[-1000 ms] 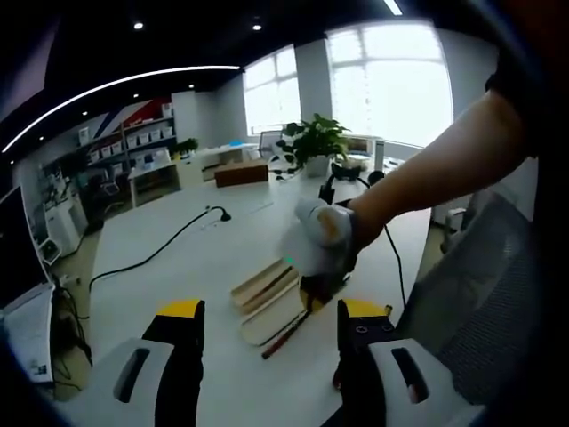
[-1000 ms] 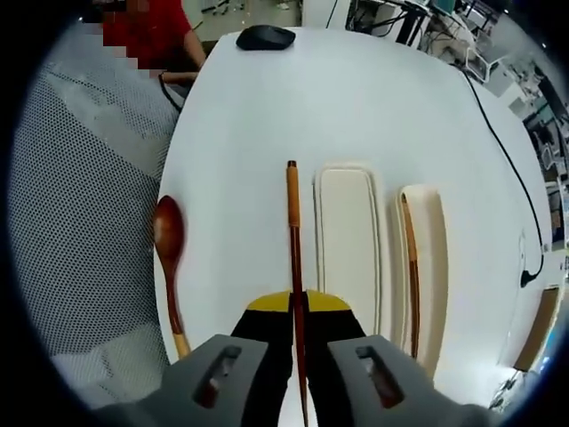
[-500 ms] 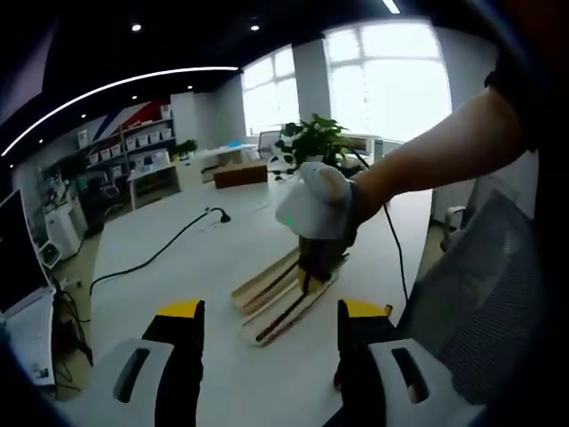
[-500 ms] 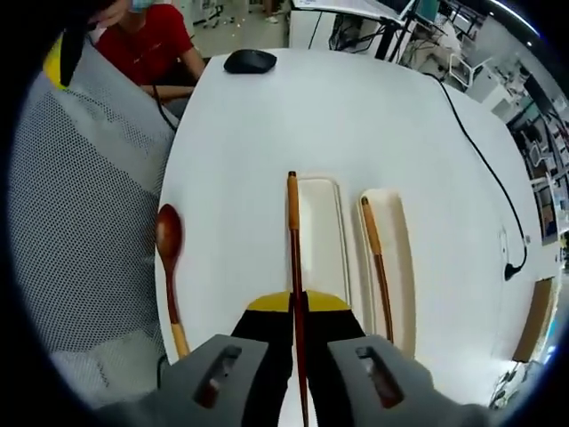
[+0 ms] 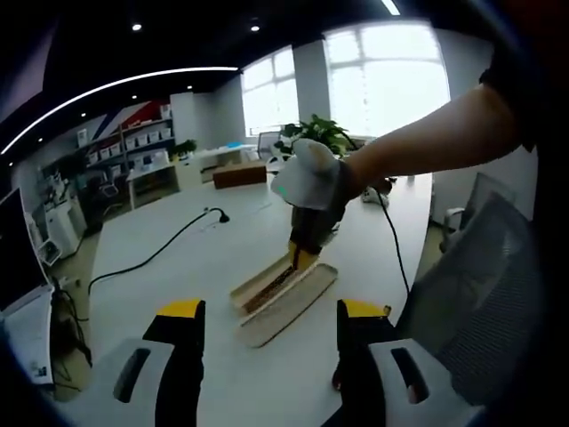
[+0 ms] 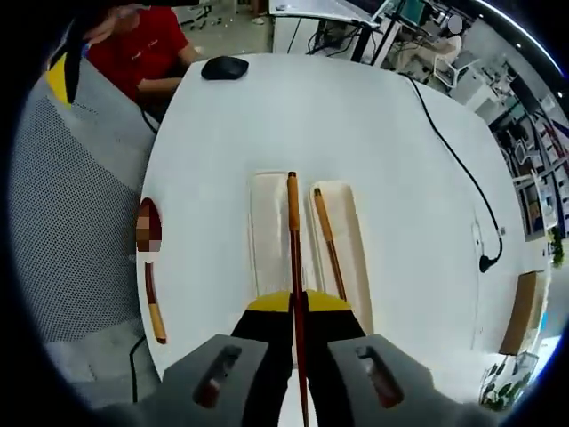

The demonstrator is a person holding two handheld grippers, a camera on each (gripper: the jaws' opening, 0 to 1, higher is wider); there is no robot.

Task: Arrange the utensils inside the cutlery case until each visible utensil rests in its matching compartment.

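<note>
My right gripper (image 6: 297,302) is shut on a brown chopstick (image 6: 292,222) that points forward over the pale cutlery case (image 6: 267,233), along the line between its two long compartments. A second chopstick (image 6: 327,242) lies in the right compartment; the left one holds nothing. A wooden spoon (image 6: 151,298) lies on the white table left of the case, near the edge. In the left gripper view my left gripper (image 5: 271,311) stands open with nothing in it, short of the case (image 5: 298,294), and the right gripper (image 5: 307,182) hangs above the case in a person's hand.
A black mouse (image 6: 224,68) sits at the table's far end, near a person in a red shirt (image 6: 142,53). A black cable (image 6: 444,151) crosses the table on the right. A mesh chair (image 6: 76,213) stands along the left edge. A potted plant (image 5: 316,133) stands far back.
The right gripper has carried the chopstick from beside the case to above its middle. In the left gripper view it has risen and moved leftward. The left gripper has stayed put.
</note>
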